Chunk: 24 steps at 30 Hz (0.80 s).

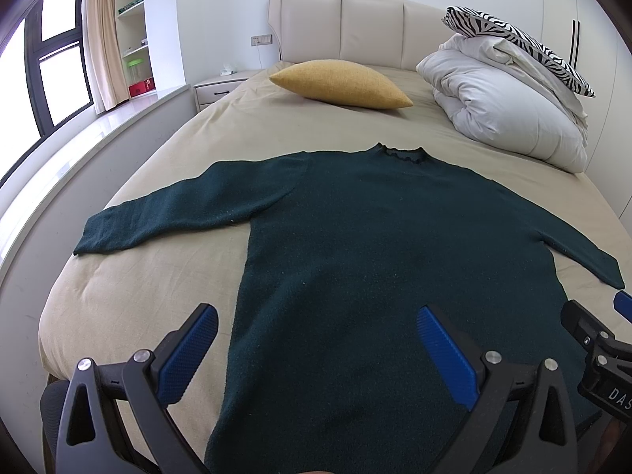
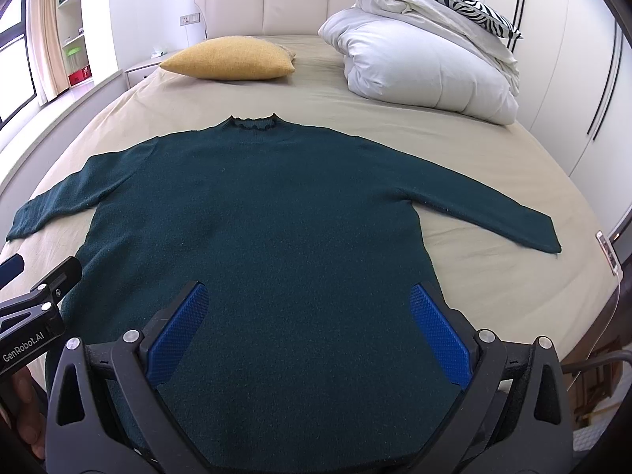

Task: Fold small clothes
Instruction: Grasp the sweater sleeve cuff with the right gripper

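A dark green long-sleeved sweater [image 1: 379, 237] lies flat on the beige bed, collar pointing away, both sleeves spread out to the sides; it also shows in the right wrist view [image 2: 276, 213]. My left gripper [image 1: 316, 316] is open and empty, above the sweater's lower left part near the hem. My right gripper [image 2: 308, 296] is open and empty, above the sweater's lower right part. Each gripper shows at the edge of the other's view: the right one [image 1: 600, 339] and the left one [image 2: 35, 300].
A yellow cushion [image 1: 339, 83] and a folded white duvet [image 1: 509, 98] with a zebra-print pillow [image 1: 517, 43] lie near the headboard. The bed's left edge [image 1: 51, 316] borders a window ledge; a nightstand [image 1: 217, 91] stands at back left. A phone [image 2: 606, 251] lies by the bed's right edge.
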### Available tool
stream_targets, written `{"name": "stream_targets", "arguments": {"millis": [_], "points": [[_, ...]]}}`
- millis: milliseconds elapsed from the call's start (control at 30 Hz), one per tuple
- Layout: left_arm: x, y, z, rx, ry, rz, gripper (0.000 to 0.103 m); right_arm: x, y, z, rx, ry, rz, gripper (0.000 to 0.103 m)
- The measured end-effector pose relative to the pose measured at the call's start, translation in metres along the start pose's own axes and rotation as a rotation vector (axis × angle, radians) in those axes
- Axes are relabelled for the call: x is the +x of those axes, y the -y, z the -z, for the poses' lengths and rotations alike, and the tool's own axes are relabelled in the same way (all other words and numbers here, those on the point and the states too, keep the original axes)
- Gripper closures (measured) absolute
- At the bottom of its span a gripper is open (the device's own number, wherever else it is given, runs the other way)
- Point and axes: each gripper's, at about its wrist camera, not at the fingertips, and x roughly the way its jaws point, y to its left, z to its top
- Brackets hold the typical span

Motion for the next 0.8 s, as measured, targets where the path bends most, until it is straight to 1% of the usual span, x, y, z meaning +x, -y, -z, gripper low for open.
{"name": "stream_targets", "arguments": {"millis": [433,533,567,700,800], "points": [[0.0,0.0,0.0,-0.001,-0.001,0.002,0.0,0.003,0.001,0.002,0.002,-0.006,0.0,0.0],[0.002,0.0,0.005,-0.005,-0.002,0.011,0.0,0.004,0.002,0.0,0.012,-0.008,-0.006,0.0],[0.005,0.002,0.013,-0.007,-0.003,0.015,0.0,0.004,0.003,0.0,0.017,-0.008,-0.01,0.0],[0.011,0.003,0.018,-0.031,-0.023,0.06,0.0,0.012,0.023,-0.003,0.085,-0.011,-0.038,0.0],[0.02,0.007,0.018,-0.046,-0.056,0.089,0.0,0.029,0.055,-0.006,0.178,-0.039,-0.065,0.0]]}}
